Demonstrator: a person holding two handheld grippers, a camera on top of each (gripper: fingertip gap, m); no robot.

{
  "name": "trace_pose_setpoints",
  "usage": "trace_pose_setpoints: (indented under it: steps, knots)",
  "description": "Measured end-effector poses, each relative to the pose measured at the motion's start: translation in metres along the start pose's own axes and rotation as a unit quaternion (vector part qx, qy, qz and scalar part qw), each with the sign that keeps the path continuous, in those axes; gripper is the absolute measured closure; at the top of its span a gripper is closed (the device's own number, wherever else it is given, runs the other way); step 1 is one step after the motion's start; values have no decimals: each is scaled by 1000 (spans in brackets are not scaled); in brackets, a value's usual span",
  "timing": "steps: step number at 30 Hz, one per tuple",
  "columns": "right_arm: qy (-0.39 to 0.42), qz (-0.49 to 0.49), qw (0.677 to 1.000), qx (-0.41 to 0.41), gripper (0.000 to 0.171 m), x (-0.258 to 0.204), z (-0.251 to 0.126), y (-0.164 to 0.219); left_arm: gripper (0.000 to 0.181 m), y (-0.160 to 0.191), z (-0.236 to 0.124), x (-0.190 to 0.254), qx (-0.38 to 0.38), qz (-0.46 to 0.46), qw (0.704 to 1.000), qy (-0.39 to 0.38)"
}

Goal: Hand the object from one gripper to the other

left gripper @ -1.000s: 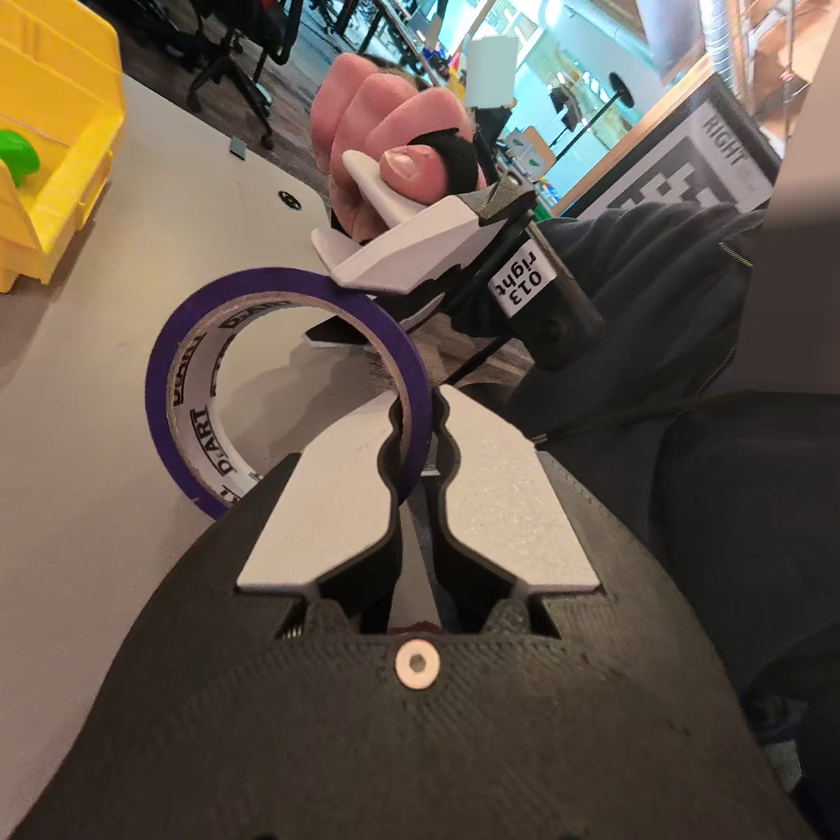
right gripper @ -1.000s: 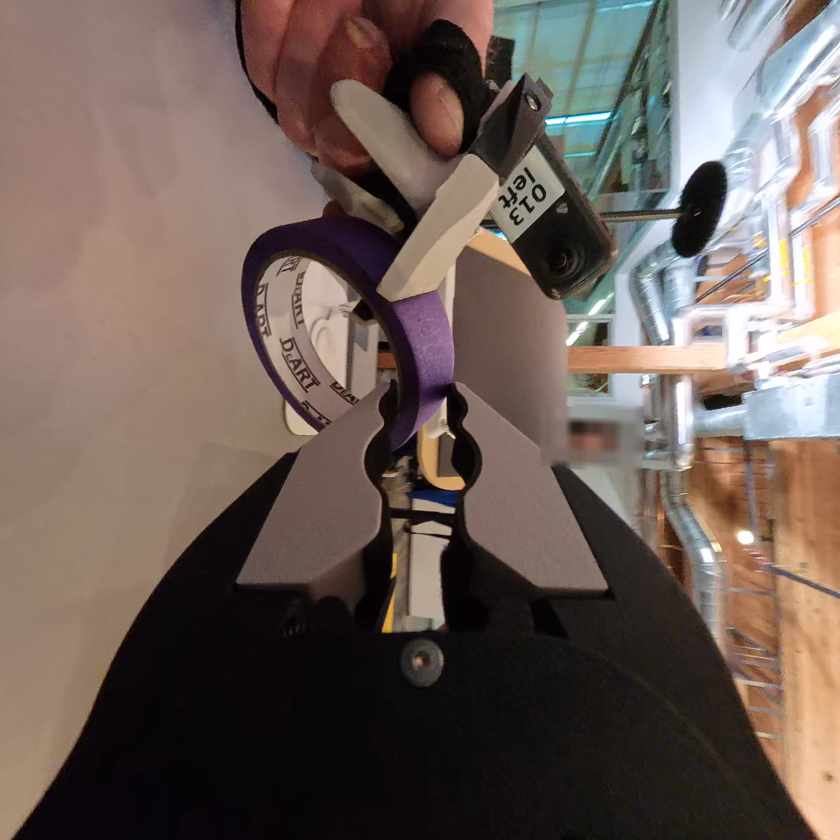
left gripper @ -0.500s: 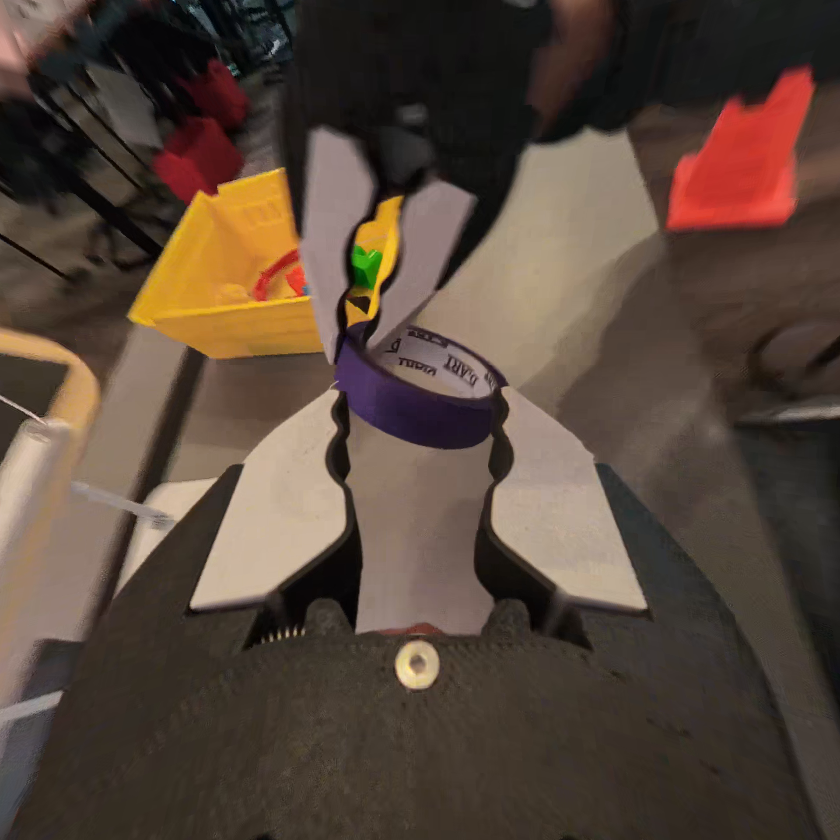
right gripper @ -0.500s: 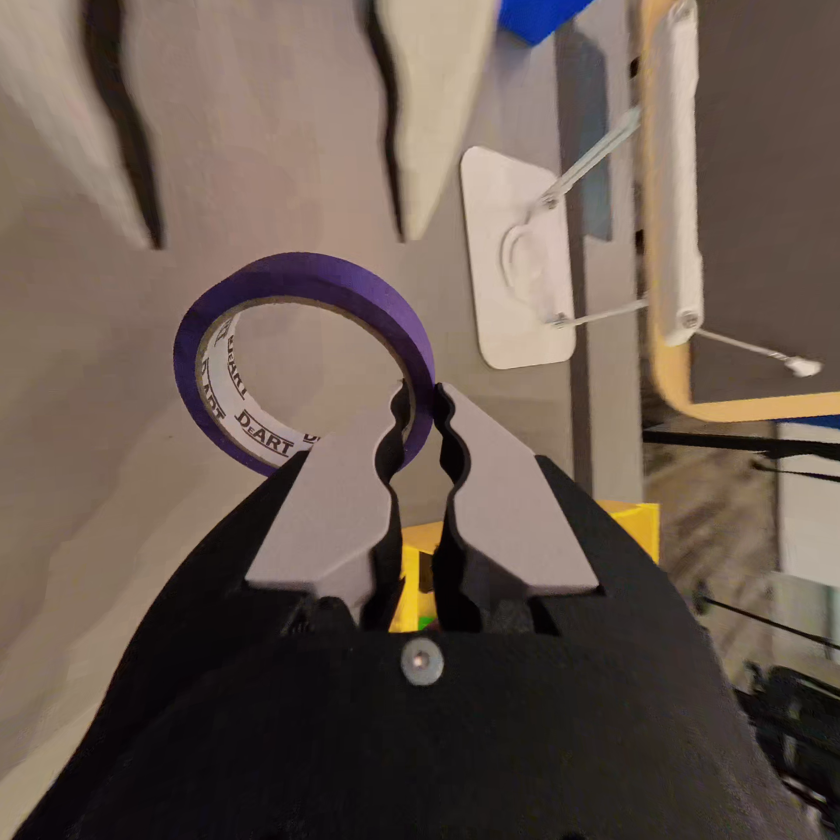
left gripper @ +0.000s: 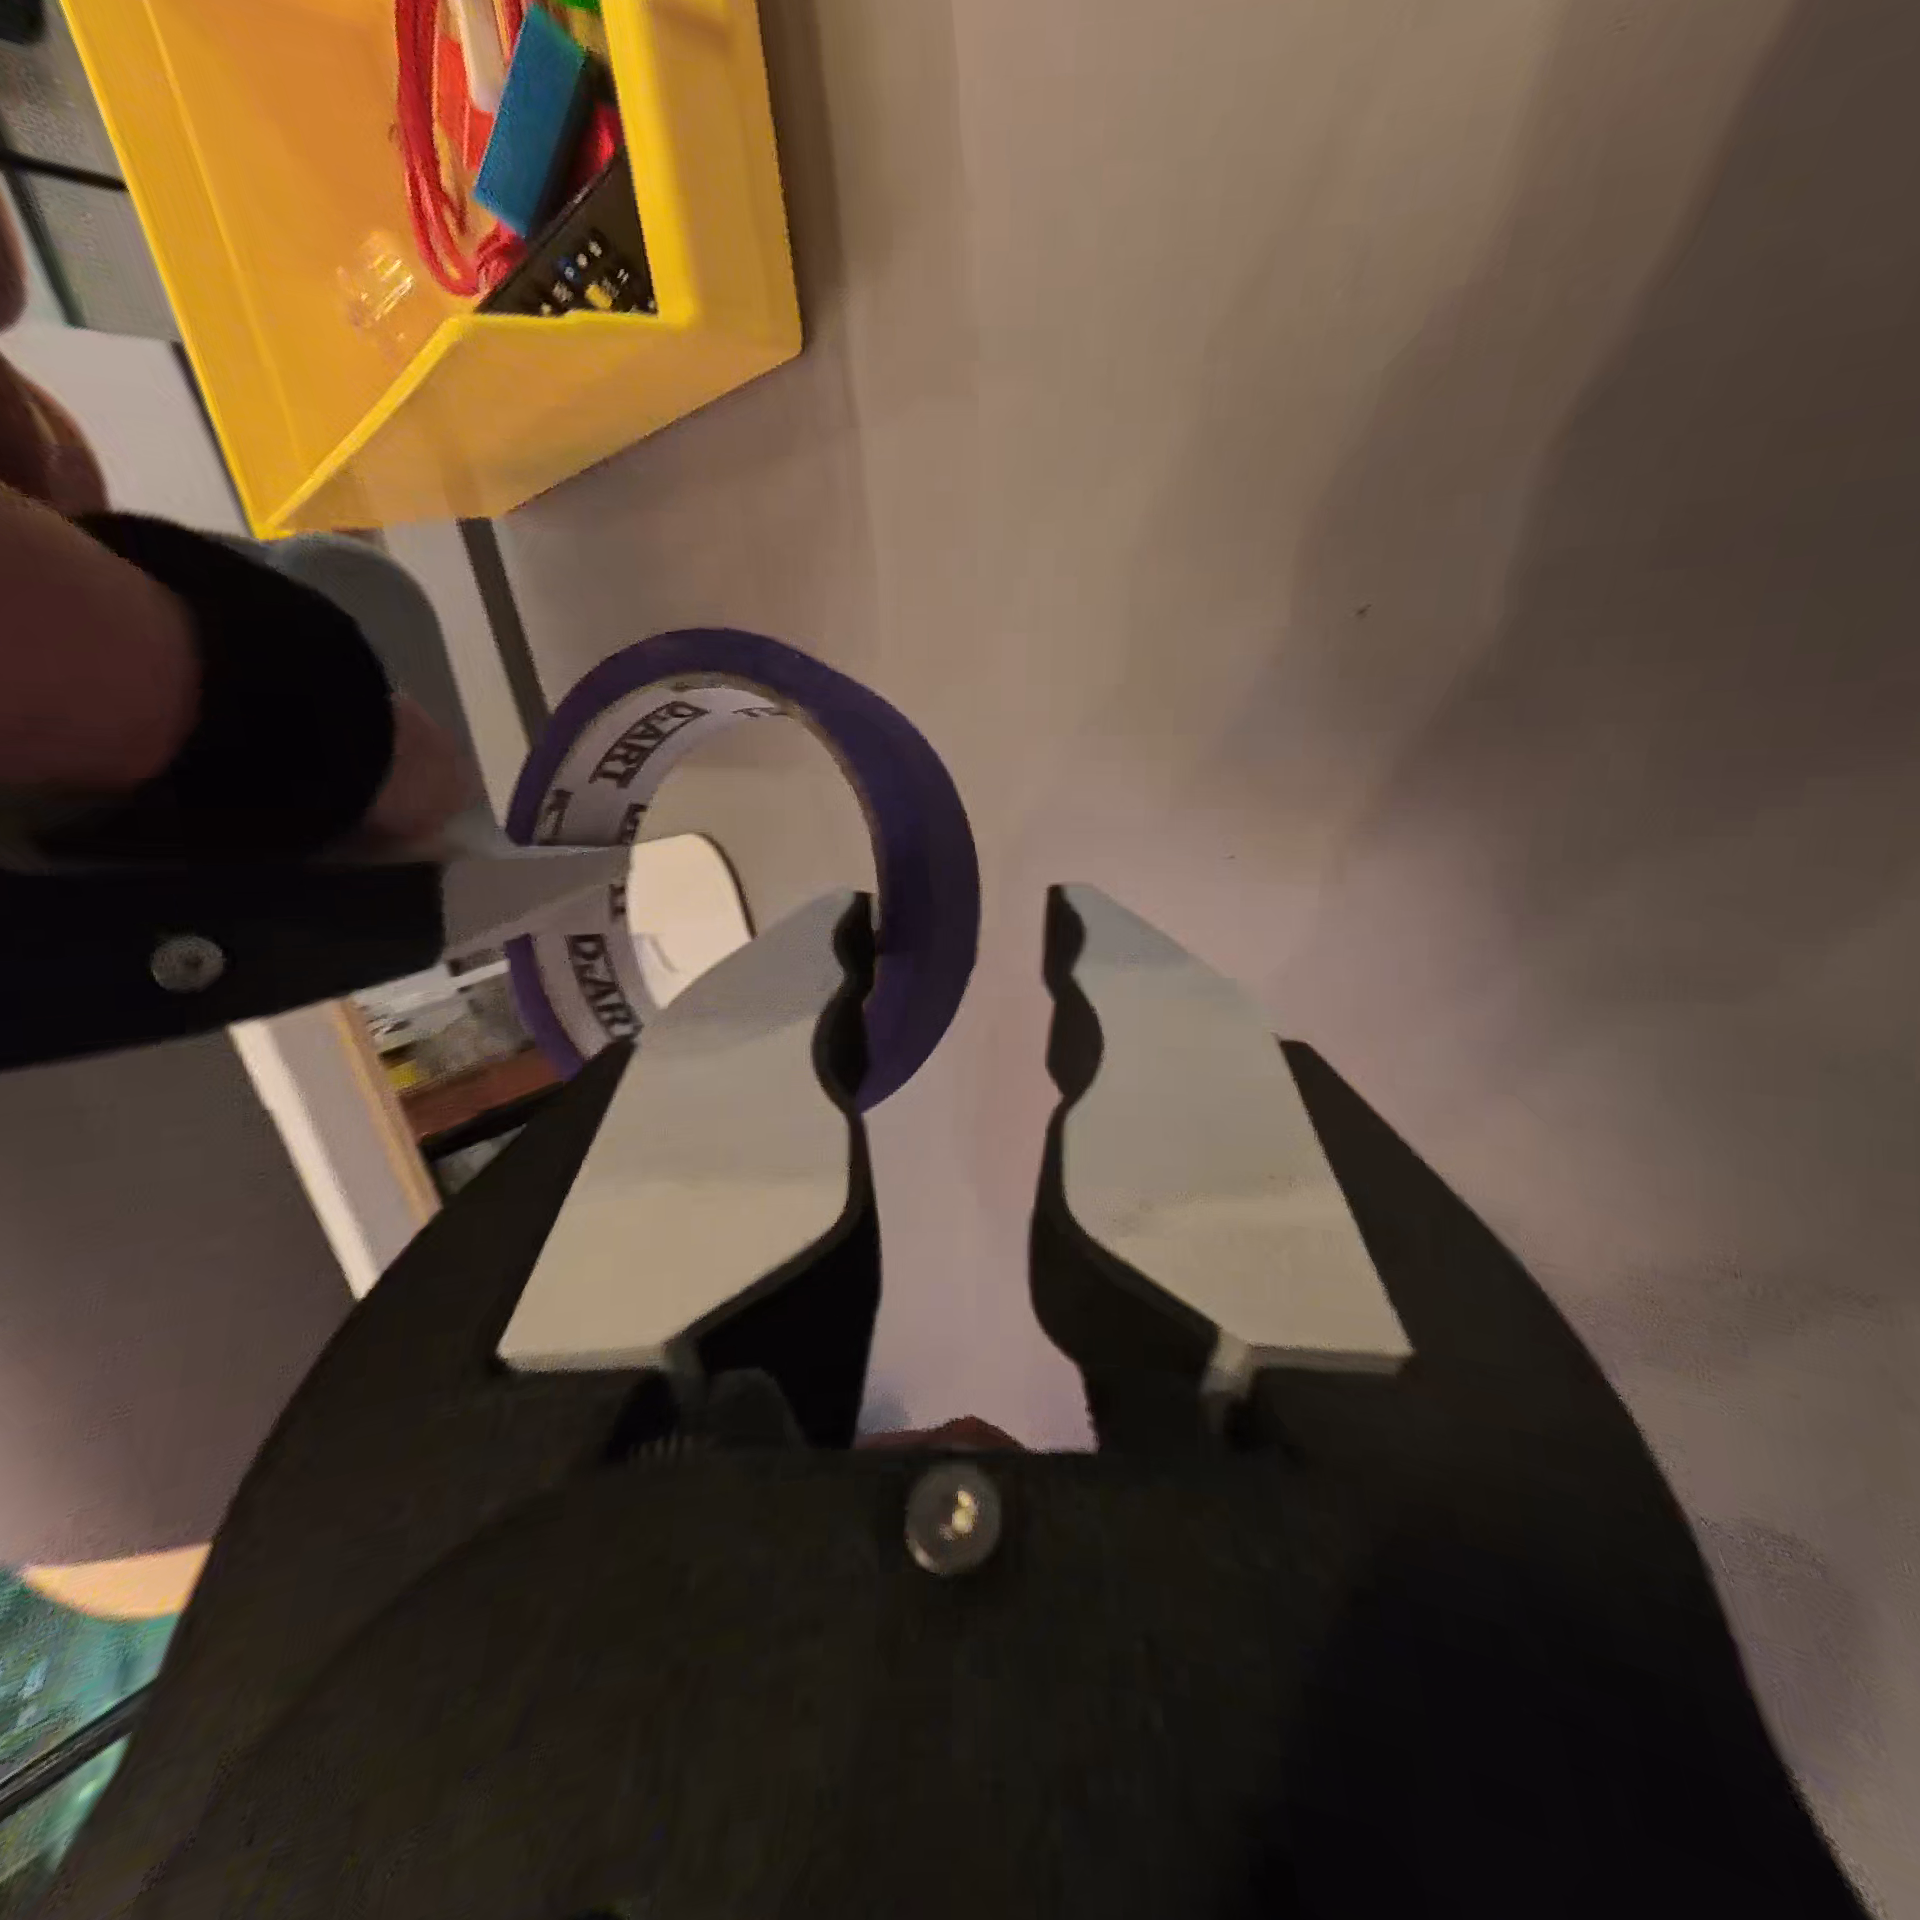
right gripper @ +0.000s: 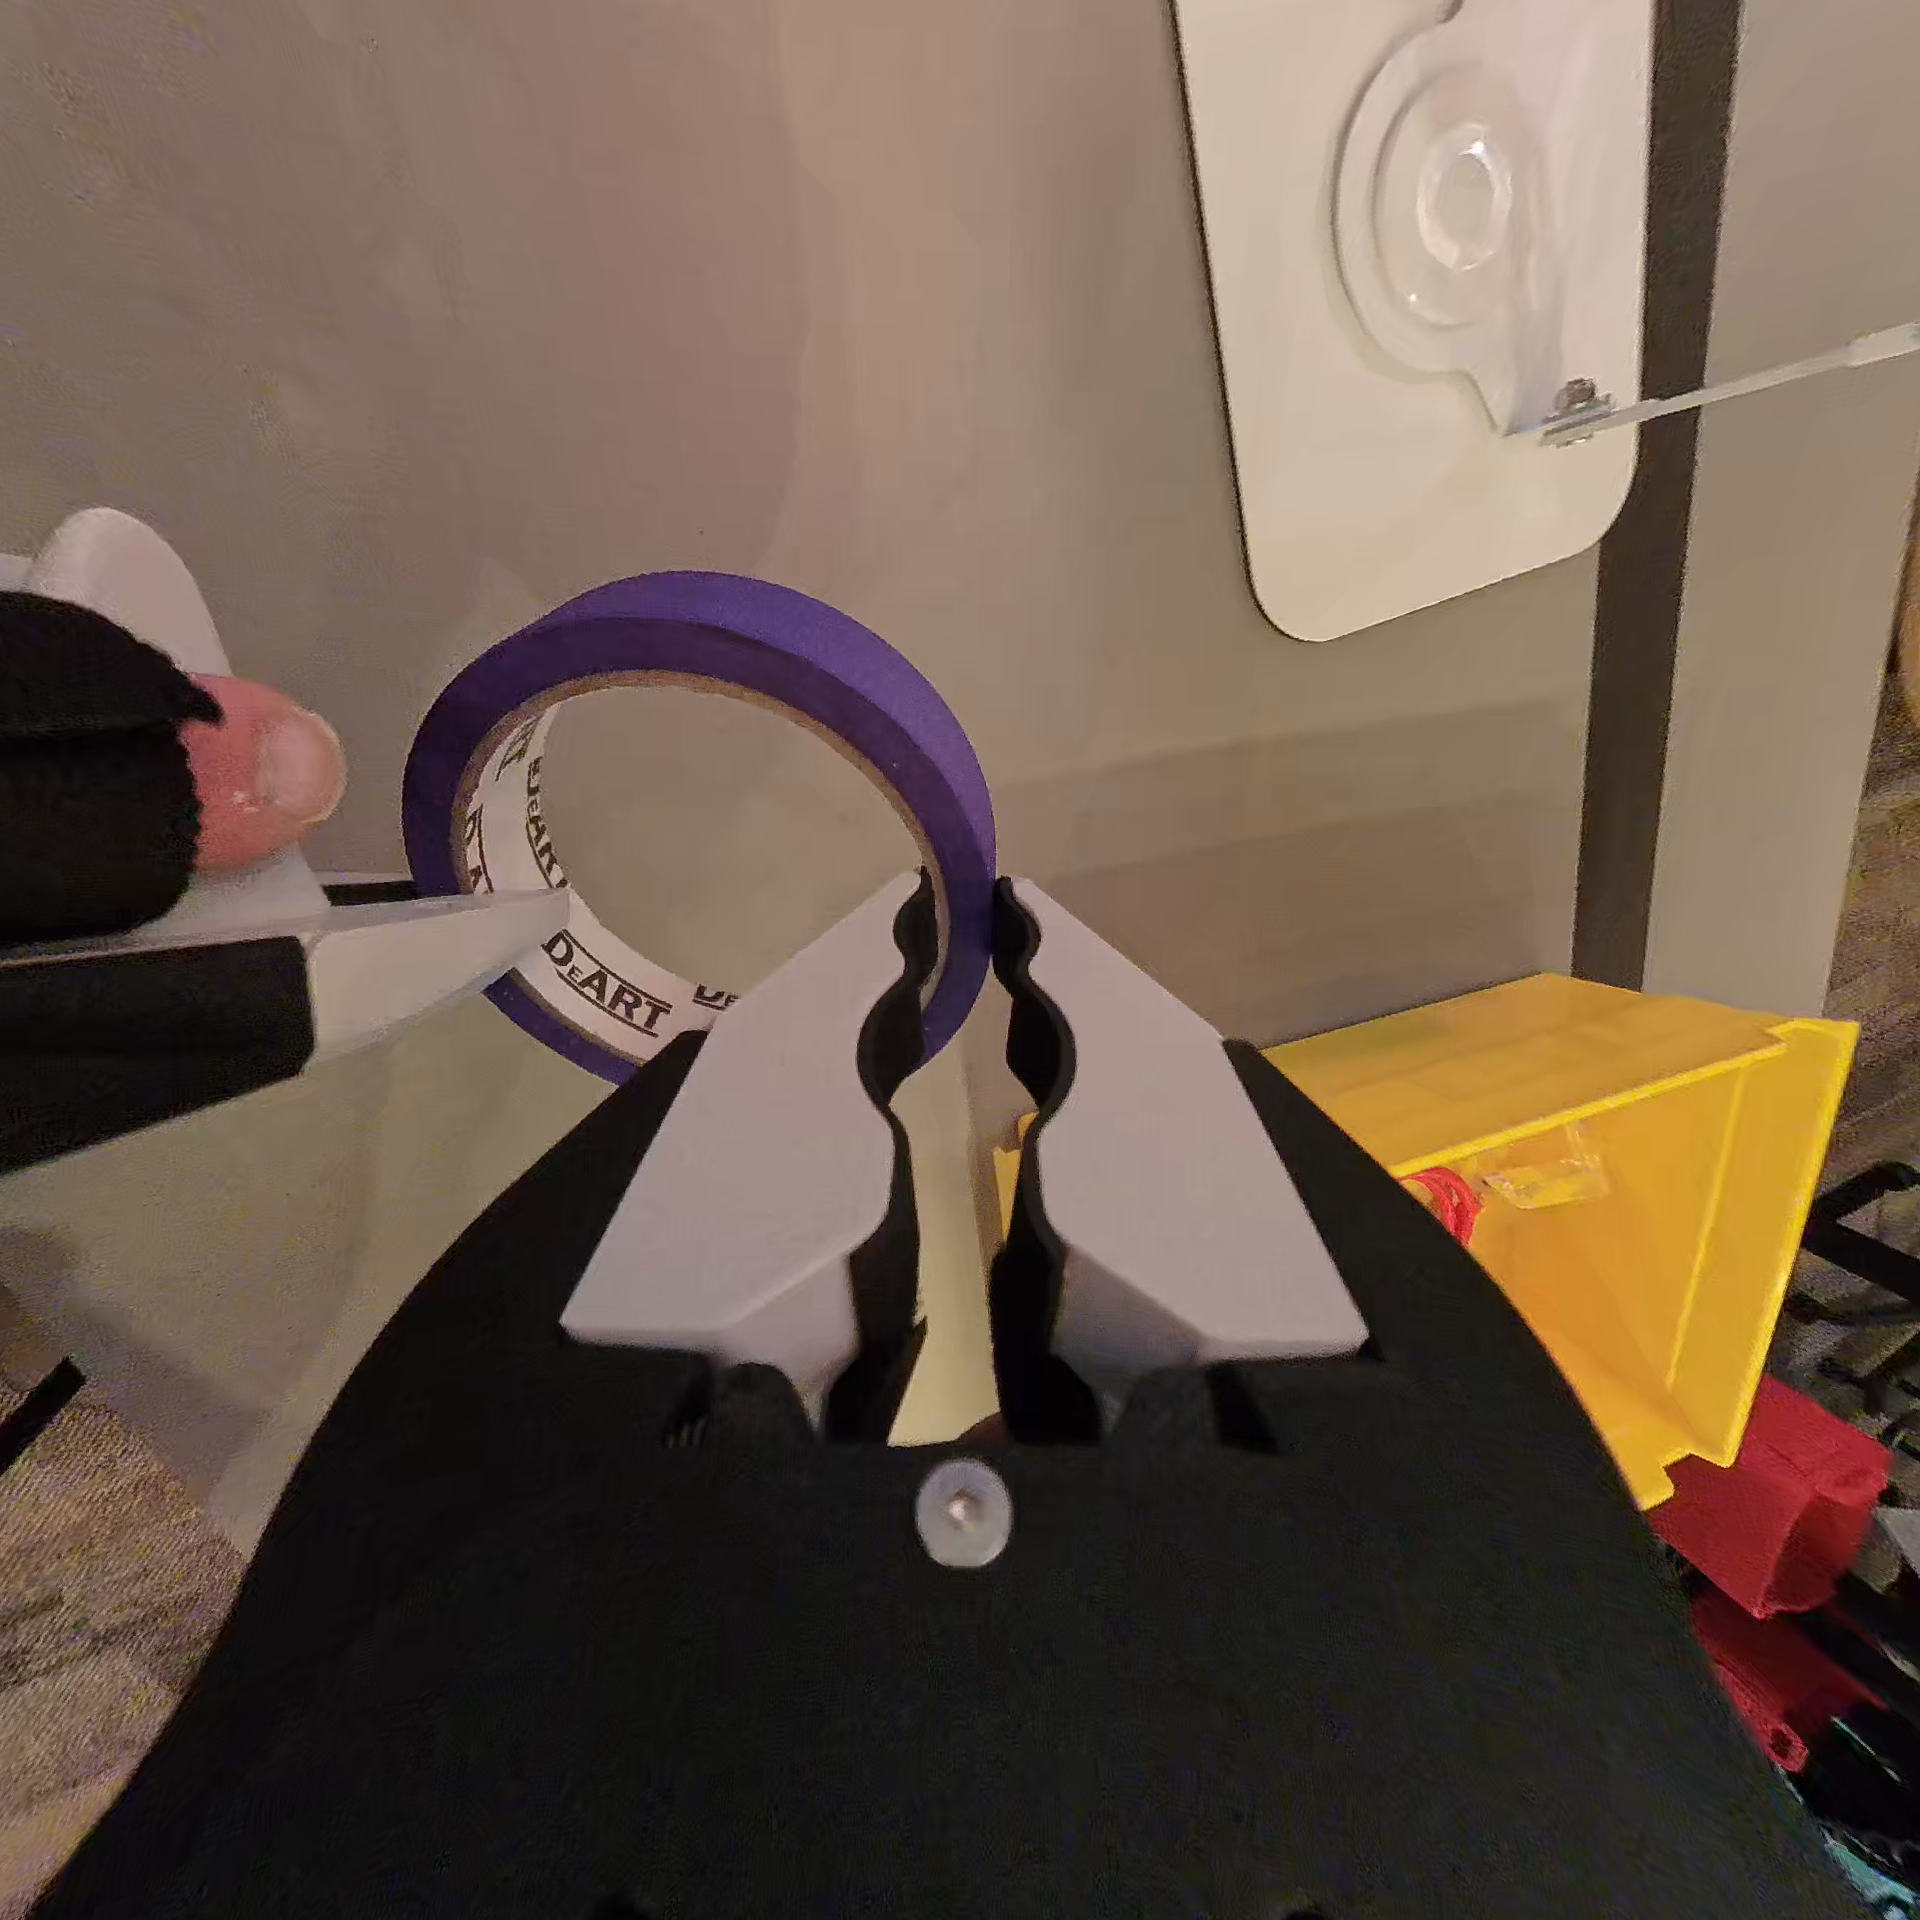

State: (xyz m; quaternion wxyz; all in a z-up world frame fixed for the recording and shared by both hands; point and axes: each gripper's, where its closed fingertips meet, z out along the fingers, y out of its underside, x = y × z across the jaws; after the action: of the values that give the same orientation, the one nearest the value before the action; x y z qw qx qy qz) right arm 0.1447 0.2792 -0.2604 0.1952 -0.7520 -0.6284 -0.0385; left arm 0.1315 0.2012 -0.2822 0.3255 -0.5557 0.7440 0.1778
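In the left wrist view, the left gripper [left gripper: 956, 914], with pale grey fingers on a black body, stands released: a clear gap lies between its fingertips, and one wall of the purple roll of tape with a white printed core [left gripper: 914, 821] sits in that gap against the left finger, apart from the right one. The roll hangs in the air above the grey table [left gripper: 1403, 520]. The right gripper [left gripper: 582, 883] comes in from the left edge, its pale finger reaching across the far wall of the roll, with a hand in a black fingerless glove [left gripper: 208, 717] behind it. A yellow plastic bin [left gripper: 499, 416] holding red cord and a blue block stands at the top.

In the right wrist view, the right gripper [right gripper: 961, 883] is clenched on the near wall of the purple tape roll [right gripper: 748, 623], one finger inside the ring and one outside. The left gripper's pale finger [right gripper: 447, 925] overlaps the opposite wall. A white plate with a clear suction cup [right gripper: 1351, 499] lies on the table, and the yellow bin [right gripper: 1621, 1226] sits lower right.
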Motion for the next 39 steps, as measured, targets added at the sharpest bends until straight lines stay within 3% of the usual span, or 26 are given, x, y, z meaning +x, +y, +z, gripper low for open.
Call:
trace_pose_setpoints:
  steps: [4,11,14,16,18,22,24,28,30,33,37,39]
  knots:
    - [17,-16,999,-26,165,-1,5,0,168,5,7,1,-11,-18,1000,17]
    - [-17,-18,999,-22,164,-10,12,-6,169,8,11,10,0,-10,999,34]
    - [-80,-10,997,18,159,-21,9,-16,170,5,2,15,36,-42,996,75]
    - [-126,-1,990,69,143,-27,2,-26,171,4,-7,16,68,-76,989,106]
    - [-128,8,982,137,141,-19,-11,-39,171,3,-17,16,98,-99,981,138]
    - [-131,19,951,278,119,-10,-50,-54,171,5,-38,6,168,-187,948,197]
    - [-145,27,933,327,106,-11,-67,-52,171,2,-52,-2,226,-233,917,232]
    - [-203,60,905,369,82,-23,-76,-40,171,2,-69,-22,321,-323,847,273]
    - [-240,82,893,371,69,-32,-72,-35,171,3,-74,-29,353,-345,826,273]
    - [-297,106,871,377,60,-45,-67,-34,171,1,-79,-33,385,-340,816,266]
    - [-347,119,842,394,65,-56,-66,-38,171,-3,-83,-31,404,-319,814,269]
    - [-368,115,833,397,75,-60,-66,-39,171,-4,-84,-27,405,-303,818,273]
